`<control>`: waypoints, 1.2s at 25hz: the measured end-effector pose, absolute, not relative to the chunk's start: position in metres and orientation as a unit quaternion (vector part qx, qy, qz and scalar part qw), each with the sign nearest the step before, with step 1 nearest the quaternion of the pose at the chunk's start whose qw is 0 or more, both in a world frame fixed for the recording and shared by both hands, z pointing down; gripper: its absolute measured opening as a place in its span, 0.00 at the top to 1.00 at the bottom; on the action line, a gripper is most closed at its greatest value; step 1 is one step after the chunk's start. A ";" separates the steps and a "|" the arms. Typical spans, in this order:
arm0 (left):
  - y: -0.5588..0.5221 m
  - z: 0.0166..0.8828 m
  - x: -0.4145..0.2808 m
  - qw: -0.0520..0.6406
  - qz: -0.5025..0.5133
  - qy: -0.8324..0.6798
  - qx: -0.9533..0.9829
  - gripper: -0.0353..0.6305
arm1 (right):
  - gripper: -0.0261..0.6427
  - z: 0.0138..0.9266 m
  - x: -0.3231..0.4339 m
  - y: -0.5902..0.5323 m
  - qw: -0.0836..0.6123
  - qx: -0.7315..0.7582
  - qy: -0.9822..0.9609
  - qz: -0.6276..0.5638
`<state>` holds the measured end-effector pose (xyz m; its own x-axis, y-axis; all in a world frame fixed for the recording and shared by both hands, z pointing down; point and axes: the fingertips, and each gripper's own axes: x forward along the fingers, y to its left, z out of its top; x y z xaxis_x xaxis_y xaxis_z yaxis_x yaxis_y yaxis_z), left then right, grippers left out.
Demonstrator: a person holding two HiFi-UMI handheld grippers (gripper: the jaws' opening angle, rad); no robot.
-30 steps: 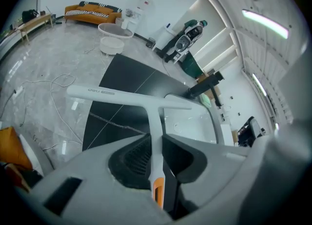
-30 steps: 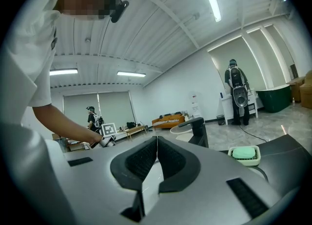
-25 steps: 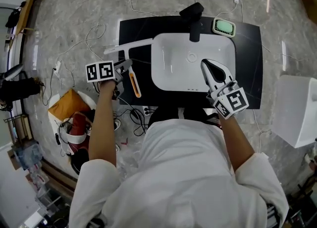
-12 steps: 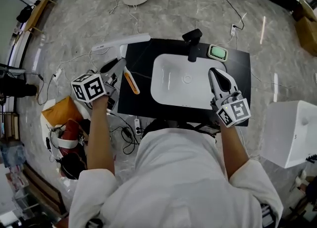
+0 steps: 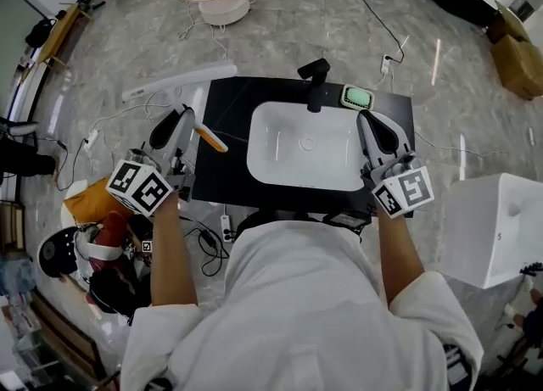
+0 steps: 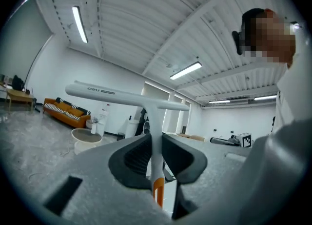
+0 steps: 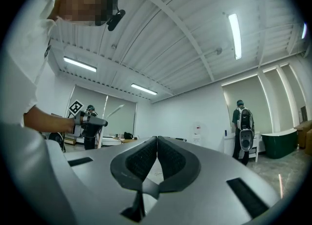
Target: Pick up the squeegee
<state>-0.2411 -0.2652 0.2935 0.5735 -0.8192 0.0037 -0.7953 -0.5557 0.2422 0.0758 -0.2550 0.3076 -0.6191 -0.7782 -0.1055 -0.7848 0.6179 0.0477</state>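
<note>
Squeegee [image 5: 180, 80] was off the black countertop [image 5: 222, 179]. A second earlier it lay beside the washbasin [image 5: 254, 156]; now it was in the air, its blade out over the floor at the counter's left corner. Left gripper [image 5: 174, 122] was clamped on the white handle [image 6: 155, 121], just past the orange end. Right gripper [image 5: 373, 122] had its jaws pressed together on nothing and was by the basin's right edge. Judgement: the lift was made and the pick-up is essentially done.
</note>
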 end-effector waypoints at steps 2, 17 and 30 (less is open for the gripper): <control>-0.257 0.291 -0.242 0.086 -0.060 -0.475 0.874 0.83 | 0.94 0.305 0.077 -0.252 0.036 -0.434 0.899 0.051; -0.219 0.314 -0.225 0.021 -0.074 -0.515 0.854 0.83 | 0.94 0.307 0.078 -0.247 0.048 -0.424 0.903 0.051; -0.224 0.319 -0.220 0.029 -0.070 -0.513 0.855 0.83 | 0.94 0.315 0.072 -0.252 0.045 -0.412 0.909 0.040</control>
<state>-0.2200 -0.2240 0.3193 0.4638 -0.8813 -0.0904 -0.8732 -0.4720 0.1213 0.0716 -0.2524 0.3147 -0.6560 -0.7459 -0.1152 -0.7531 0.6569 0.0353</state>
